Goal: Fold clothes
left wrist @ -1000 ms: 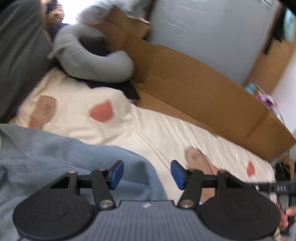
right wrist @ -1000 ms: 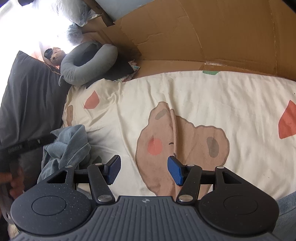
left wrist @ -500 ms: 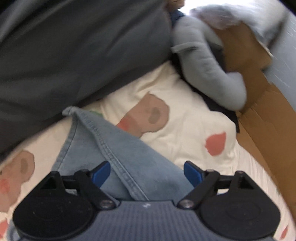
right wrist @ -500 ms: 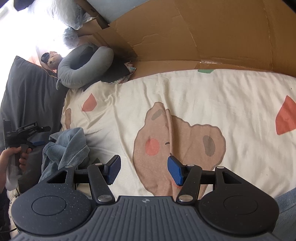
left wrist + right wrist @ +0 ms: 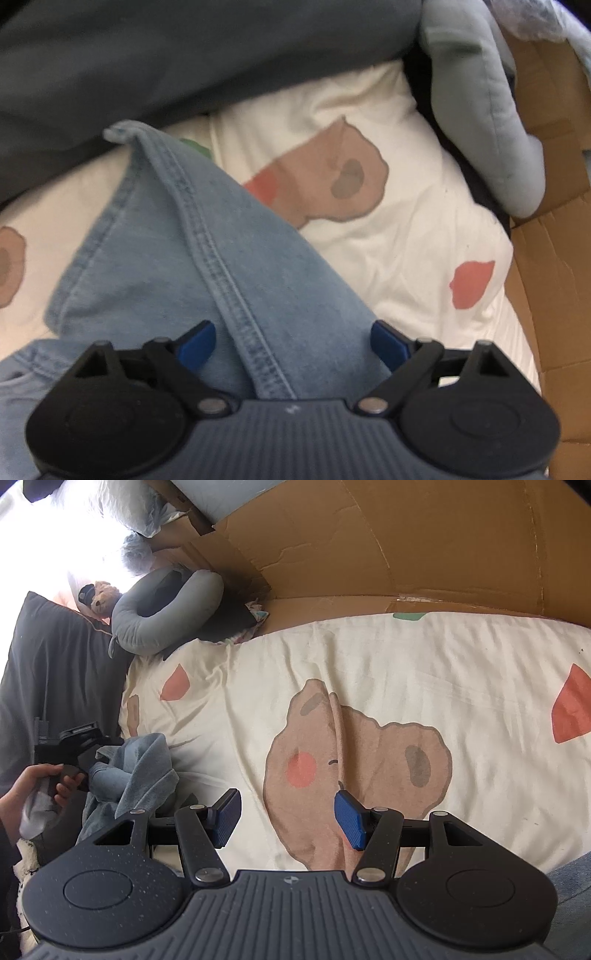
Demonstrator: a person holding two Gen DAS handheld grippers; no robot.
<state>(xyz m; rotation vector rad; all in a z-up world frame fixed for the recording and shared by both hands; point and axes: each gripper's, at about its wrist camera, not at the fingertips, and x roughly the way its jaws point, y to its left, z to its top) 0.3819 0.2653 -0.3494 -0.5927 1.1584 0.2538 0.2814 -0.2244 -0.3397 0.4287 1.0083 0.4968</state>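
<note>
The blue denim garment (image 5: 236, 266) lies crumpled on the bear-print bedsheet (image 5: 399, 236) beside a dark pillow (image 5: 184, 48). The left gripper (image 5: 293, 341) has just been opening, its fingers wide astride a seamed fold, not pressing. The right gripper (image 5: 288, 818) hovers part-open, empty.

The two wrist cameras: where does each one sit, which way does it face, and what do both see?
Left wrist: behind the open left gripper, facing steeply down at the blue denim garment lying between its fingers; the jaws have just been opening.
Right wrist: behind the open right gripper, facing down across the bear-print bedsheet; a hand shows at the left edge.
Shared: garment, bedsheet, grey curved pillow, dark pillow, cardboard.
</note>
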